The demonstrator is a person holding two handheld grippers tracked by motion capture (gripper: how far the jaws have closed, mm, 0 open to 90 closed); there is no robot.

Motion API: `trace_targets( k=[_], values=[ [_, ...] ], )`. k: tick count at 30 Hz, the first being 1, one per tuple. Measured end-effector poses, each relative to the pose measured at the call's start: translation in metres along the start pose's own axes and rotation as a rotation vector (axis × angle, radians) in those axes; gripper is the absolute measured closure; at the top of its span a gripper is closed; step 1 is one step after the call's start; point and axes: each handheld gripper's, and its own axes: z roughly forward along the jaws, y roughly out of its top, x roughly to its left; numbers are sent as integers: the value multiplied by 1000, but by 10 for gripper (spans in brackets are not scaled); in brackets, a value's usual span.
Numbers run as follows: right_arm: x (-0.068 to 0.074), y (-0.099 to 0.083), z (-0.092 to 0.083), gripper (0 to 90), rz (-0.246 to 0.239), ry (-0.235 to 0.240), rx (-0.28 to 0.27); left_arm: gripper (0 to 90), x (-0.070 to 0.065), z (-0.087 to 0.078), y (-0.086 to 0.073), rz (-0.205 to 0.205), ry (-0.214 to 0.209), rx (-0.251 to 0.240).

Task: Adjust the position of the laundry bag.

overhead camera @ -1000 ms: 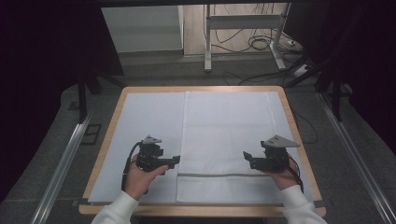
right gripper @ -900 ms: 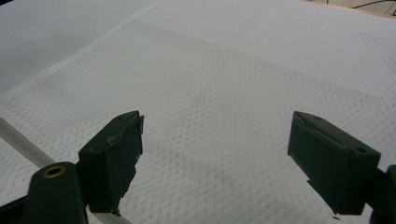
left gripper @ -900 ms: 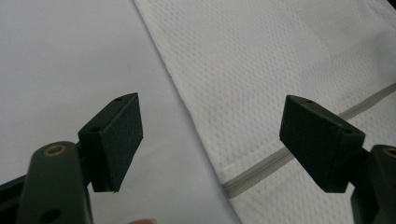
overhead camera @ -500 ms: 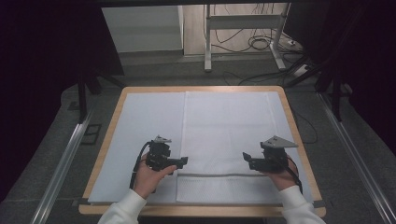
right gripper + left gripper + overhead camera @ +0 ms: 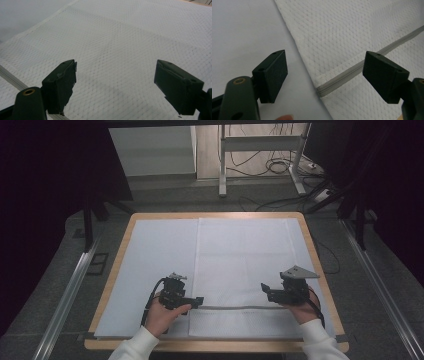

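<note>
While both hands sit low in the high view, the left gripper [image 5: 197,300] lies at lower left of centre with its jaws open at the cloth's left edge, just where the grey band [image 5: 240,308] ends. In the left gripper view the left gripper [image 5: 324,75] has its jaws wide apart, with that band end [image 5: 344,76] between them — nothing gripped. The cloth [image 5: 245,260] lies flat on the worktop [image 5: 112,265], filling the middle and right of the white sheet [image 5: 155,255], its band running across the lower part. The right gripper [image 5: 265,290], at lower right, points left over the cloth just above the band. In the right gripper view the right gripper [image 5: 115,82] has its jaws spread — only textured cloth [image 5: 125,37] lies between them.
</note>
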Motion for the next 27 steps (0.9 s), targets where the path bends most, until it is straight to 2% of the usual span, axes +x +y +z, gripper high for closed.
trace_targets(
  k=[8, 14, 18, 21, 22, 27],
  values=[
    [0, 0, 1, 177, -4, 0, 3, 225, 2, 10, -2, -11, -5, 23],
    [0, 0, 0, 177, -1, -1, 0, 244, -1, 17, -2, 17, -15, 48],
    [0, 1, 0, 177, -3, -3, -1, 254, -3, 19, -1, 11, -8, 43],
    [1, 1, -1, 177, -5, -1, -5, 276, -6, 21, -2, 37, 17, 39],
    [1, 1, -1, 177, -5, 0, -6, 286, -8, 21, -1, 58, 30, 43],
    [1, 2, -1, 177, -6, 0, -6, 416, -9, 22, 0, 93, 57, 41]
  ],
)
